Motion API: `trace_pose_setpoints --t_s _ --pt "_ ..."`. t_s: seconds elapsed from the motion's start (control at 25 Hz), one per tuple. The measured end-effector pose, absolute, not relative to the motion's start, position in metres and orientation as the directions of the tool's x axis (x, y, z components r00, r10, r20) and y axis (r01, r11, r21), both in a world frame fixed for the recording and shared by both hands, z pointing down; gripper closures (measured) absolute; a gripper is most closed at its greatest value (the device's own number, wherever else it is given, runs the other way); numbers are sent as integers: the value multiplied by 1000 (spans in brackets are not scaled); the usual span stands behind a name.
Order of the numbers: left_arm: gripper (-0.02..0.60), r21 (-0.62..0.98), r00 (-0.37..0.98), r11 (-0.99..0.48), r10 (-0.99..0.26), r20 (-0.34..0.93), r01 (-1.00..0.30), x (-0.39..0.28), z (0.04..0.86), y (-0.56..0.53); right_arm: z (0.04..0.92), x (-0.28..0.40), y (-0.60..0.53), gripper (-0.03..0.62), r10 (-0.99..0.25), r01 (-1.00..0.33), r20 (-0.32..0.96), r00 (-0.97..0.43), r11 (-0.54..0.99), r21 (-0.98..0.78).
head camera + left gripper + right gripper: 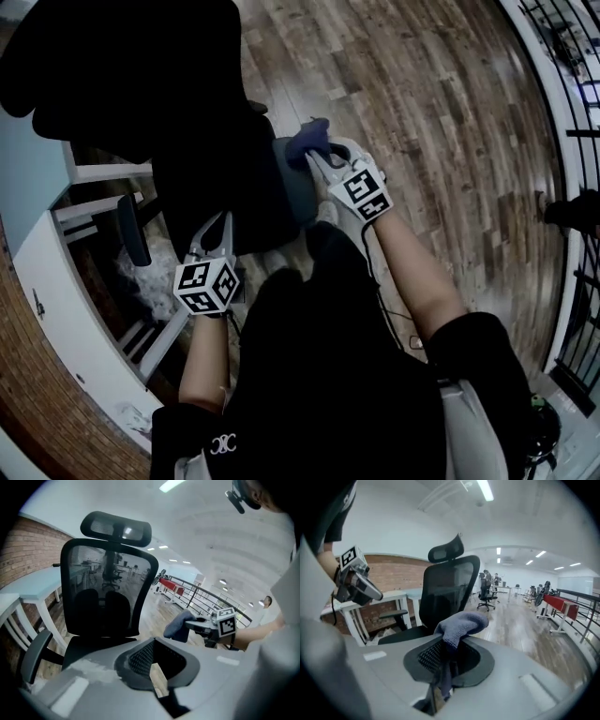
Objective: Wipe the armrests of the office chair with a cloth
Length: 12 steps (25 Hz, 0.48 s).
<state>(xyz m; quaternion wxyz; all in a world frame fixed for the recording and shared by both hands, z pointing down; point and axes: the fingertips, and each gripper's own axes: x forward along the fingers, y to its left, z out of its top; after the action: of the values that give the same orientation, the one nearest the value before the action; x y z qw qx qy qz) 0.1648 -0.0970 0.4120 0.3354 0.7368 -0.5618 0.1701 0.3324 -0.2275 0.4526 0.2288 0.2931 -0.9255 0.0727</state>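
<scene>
Right claw (449, 663) pinches a blue cloth (461, 620) beside the black office chair (105, 597); left claw (157, 666) is spread and empty.
In the head view the cloth sits at the armrest (296, 187). A white surface (389, 596) stands against a brick wall (389, 571); wood-plank floor (422, 112) and a railing (206, 595) cross the long room.

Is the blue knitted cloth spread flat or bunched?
Bunched: the blue knitted cloth bulges as a wad above the right gripper, whose jaws pinch its lower end.
</scene>
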Motion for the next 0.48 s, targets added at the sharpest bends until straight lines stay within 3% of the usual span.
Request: trace_pose_setpoints --t_s 0.24,0.48 --pt "577 303 280 -130 -802 527 -944 111 371 -84 356 290 -174 553 -607 -656 294 -739 748 -105" --pt "577 278 283 -170 -853 439 -945 92 338 -54 322 271 -104 551 -645 -689 275 -713 717 -108"
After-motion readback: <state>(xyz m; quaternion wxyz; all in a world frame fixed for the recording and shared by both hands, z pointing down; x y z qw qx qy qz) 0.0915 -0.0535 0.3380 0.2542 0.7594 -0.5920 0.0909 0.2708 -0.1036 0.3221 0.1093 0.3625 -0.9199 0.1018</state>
